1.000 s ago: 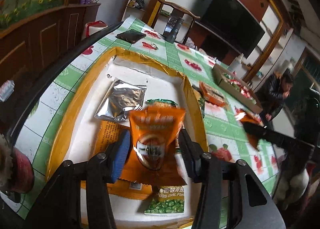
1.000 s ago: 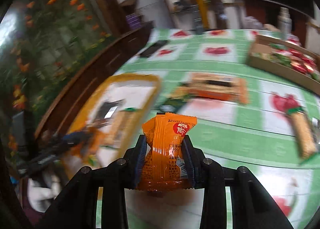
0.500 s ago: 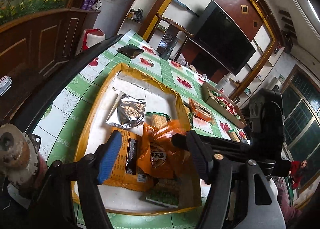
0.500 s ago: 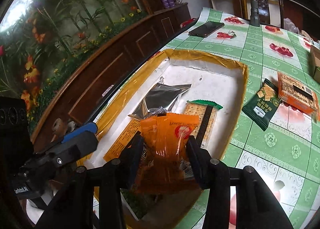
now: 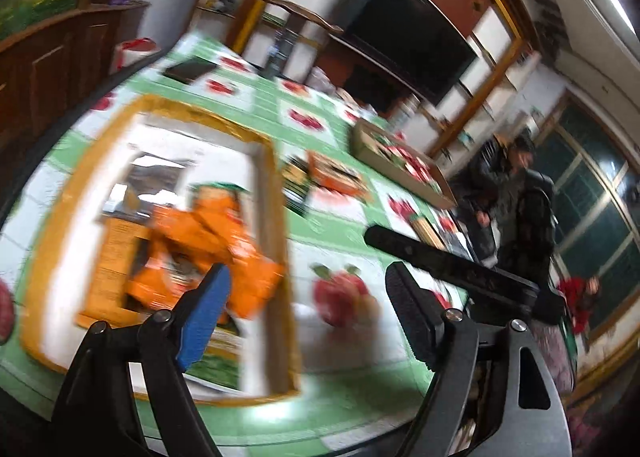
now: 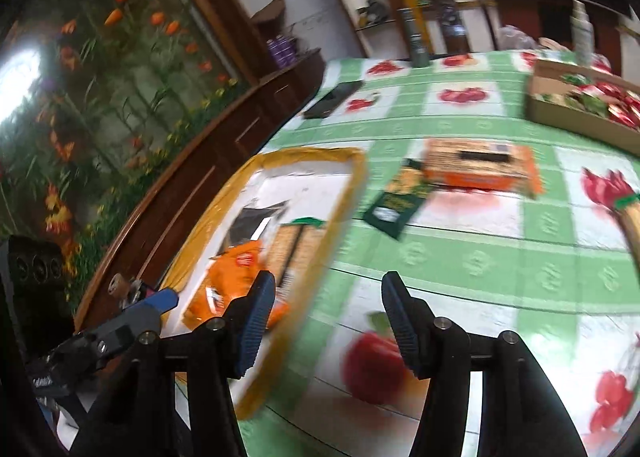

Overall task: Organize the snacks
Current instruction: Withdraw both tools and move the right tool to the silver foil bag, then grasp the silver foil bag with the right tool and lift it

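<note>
Two orange snack packets lie piled in the yellow-rimmed box, on top of a flat orange packet. My left gripper hangs just right of the box's rim. Its jaws are opening, with nothing between them. In the right wrist view the same orange packets lie inside the box. My right gripper is over the tablecloth beside the rim, its jaws also opening and empty. A black finger of the right gripper crosses the left wrist view.
The box also holds a silver packet, a cracker packet and a green pea packet. On the cloth lie a dark green packet, an orange pack, a cardboard tray and a phone. People stand at the far right.
Both grippers let go of their orange packets, which now lie in the box. Both have opened and swung right, away from the box, and the views are blurred by the motion.
</note>
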Demonstrator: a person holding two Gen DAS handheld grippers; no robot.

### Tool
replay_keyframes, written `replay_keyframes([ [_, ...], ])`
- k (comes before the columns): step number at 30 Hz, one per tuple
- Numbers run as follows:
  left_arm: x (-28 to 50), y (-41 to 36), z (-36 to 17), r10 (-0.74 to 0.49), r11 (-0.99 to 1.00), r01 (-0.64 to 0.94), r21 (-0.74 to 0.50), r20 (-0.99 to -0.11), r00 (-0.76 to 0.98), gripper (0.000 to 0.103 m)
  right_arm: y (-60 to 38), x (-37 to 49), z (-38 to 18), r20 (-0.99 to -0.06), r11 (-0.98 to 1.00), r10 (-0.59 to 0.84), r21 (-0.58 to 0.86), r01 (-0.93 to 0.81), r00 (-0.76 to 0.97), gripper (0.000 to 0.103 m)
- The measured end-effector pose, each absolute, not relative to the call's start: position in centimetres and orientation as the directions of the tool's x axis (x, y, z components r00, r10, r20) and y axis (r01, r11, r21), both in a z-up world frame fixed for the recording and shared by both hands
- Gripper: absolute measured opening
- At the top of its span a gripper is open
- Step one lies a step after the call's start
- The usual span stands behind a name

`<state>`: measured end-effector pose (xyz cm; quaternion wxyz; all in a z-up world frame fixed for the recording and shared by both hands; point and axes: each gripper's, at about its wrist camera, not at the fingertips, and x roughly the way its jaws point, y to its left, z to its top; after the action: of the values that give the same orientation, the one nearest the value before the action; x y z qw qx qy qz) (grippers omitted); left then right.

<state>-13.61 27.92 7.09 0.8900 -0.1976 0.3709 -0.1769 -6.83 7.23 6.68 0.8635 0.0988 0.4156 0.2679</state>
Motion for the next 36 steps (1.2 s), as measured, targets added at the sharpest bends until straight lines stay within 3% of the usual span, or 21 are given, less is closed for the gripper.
replay_keyframes([
  [7,-13.4,20.4,6.6,-0.520,0.853,0.296,-0.430,-0.652,0.552,0.081,-1.4,-6.8,5.8,-0.660,0.872,0.483,0.427,-0.241,0.575,0.058],
  [19,-12.4,9.7,4.5,-0.551,0.809,0.472,-0.351,-0.733,0.399,0.081,-17.4,-6.6,6.1,-0.639,0.895,0.253,0.440,0.076,0.726,0.062],
  [27,-10.4,8.1,2.7,-0.544,0.811,0.460,-0.361,-0.755,0.366,0.081,-25.2,-5.6,5.1,-0.614,0.812,0.119,0.512,0.279,0.780,0.062],
  [36,-9.0,7.9,1.6,-0.550,0.807,0.448,-0.385,-0.766,0.333,0.080,-25.2,-1.3,3.2,-0.657,0.822,0.074,0.467,0.327,0.750,0.063],
])
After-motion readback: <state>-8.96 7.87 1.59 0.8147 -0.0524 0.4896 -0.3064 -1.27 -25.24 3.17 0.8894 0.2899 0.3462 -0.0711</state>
